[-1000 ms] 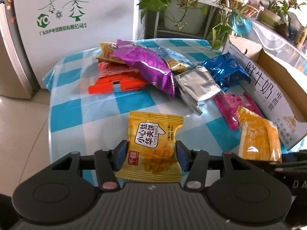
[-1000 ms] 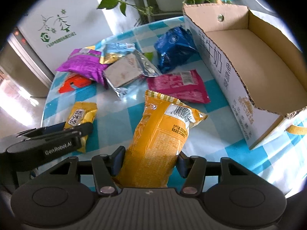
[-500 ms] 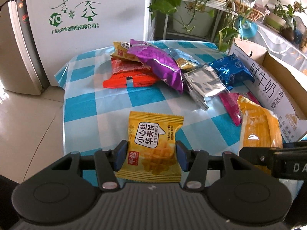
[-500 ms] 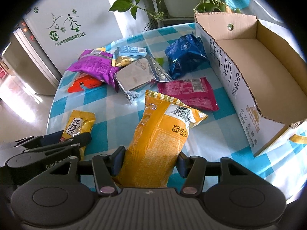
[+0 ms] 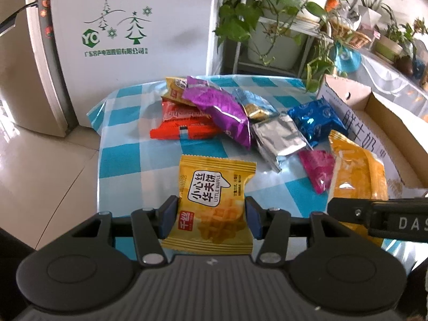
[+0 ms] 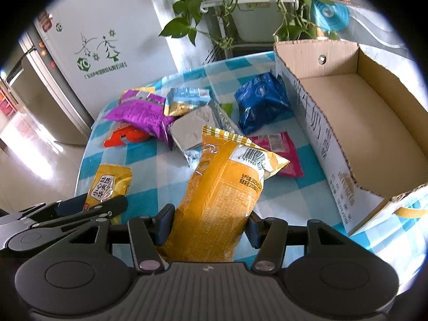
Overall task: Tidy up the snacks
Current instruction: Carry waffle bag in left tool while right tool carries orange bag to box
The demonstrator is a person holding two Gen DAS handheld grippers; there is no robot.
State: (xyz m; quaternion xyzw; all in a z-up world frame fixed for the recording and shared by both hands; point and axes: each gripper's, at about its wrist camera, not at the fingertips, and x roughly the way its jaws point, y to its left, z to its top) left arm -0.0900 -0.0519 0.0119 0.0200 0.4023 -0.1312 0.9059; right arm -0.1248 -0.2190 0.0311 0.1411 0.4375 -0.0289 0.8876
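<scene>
My left gripper (image 5: 211,218) is shut on a small yellow waffle packet (image 5: 214,200) and holds it above the checked table (image 5: 128,155). My right gripper (image 6: 210,223) is shut on a long orange snack bag (image 6: 224,195), lifted off the table; that bag also shows in the left wrist view (image 5: 358,171). The waffle packet and the left gripper show at the left of the right wrist view (image 6: 109,190). An open cardboard box (image 6: 355,123) stands on the right, with nothing inside. Loose packets lie in the middle: purple (image 5: 219,109), red (image 5: 184,125), silver (image 5: 278,139), blue (image 5: 315,120), pink (image 5: 318,168).
A white fridge (image 5: 128,26) stands behind the table. A plant stand with hanging leaves (image 5: 272,13) is at the back right. The table's left edge (image 5: 100,144) drops to a tiled floor (image 5: 48,182).
Both grippers have risen and drawn back with their packets still held. The table and the pile look farther away and more of the fridge shows.
</scene>
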